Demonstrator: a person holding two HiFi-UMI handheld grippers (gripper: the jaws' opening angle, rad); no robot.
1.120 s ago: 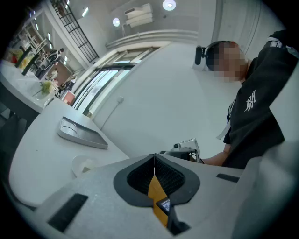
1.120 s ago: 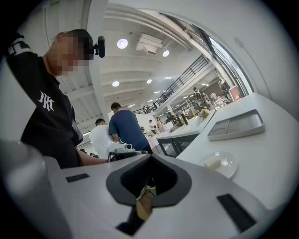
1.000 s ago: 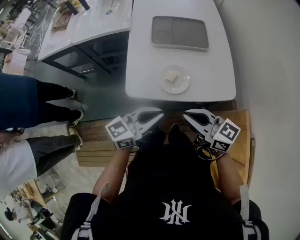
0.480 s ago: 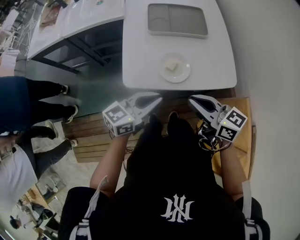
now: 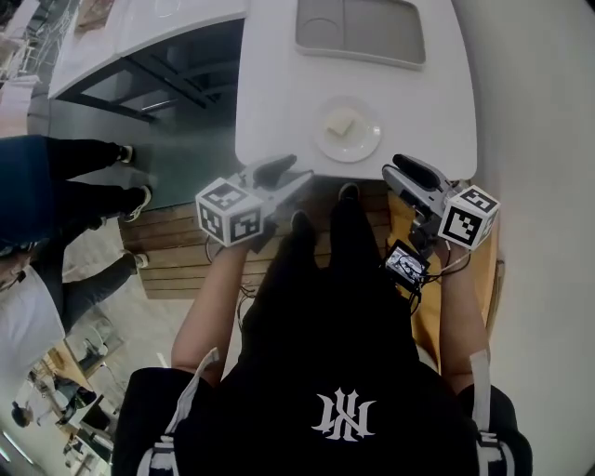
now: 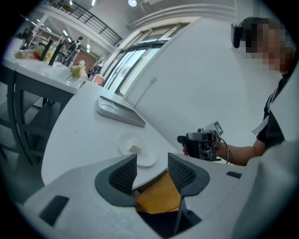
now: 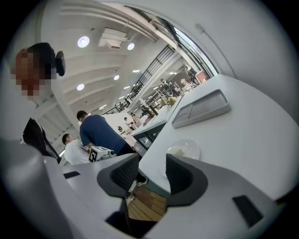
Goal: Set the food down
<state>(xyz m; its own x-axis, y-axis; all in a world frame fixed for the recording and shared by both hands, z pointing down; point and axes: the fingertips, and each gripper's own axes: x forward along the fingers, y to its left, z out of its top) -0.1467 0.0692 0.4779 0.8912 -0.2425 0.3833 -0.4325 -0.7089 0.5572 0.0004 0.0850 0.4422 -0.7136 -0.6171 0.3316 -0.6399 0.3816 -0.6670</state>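
A pale piece of food [image 5: 340, 122] lies on a small white plate [image 5: 357, 145] near the front edge of the white table [image 5: 279, 84]. My left gripper [image 5: 290, 174] hovers at that edge, left of the plate. Its jaws are opening and nothing is between them. In the left gripper view the plate [image 6: 145, 158] and food [image 6: 134, 149] sit just beyond the left gripper [image 6: 152, 169]. My right gripper [image 5: 402, 171] hangs off the table's front right corner, jaws opening and empty. The right gripper view looks past the right gripper [image 7: 152, 172] at the plate [image 7: 183, 150].
A grey tray [image 5: 361, 28] lies at the far side of the table, beyond the plate. A second white counter [image 5: 139, 28] stands to the left across a dark floor gap. Two people [image 5: 56, 186] stand at the left. A wooden seat [image 5: 465, 260] is behind my right gripper.
Both grippers have moved forward and up to the table's near edge, and the table has drawn closer. The people at the left have shifted.
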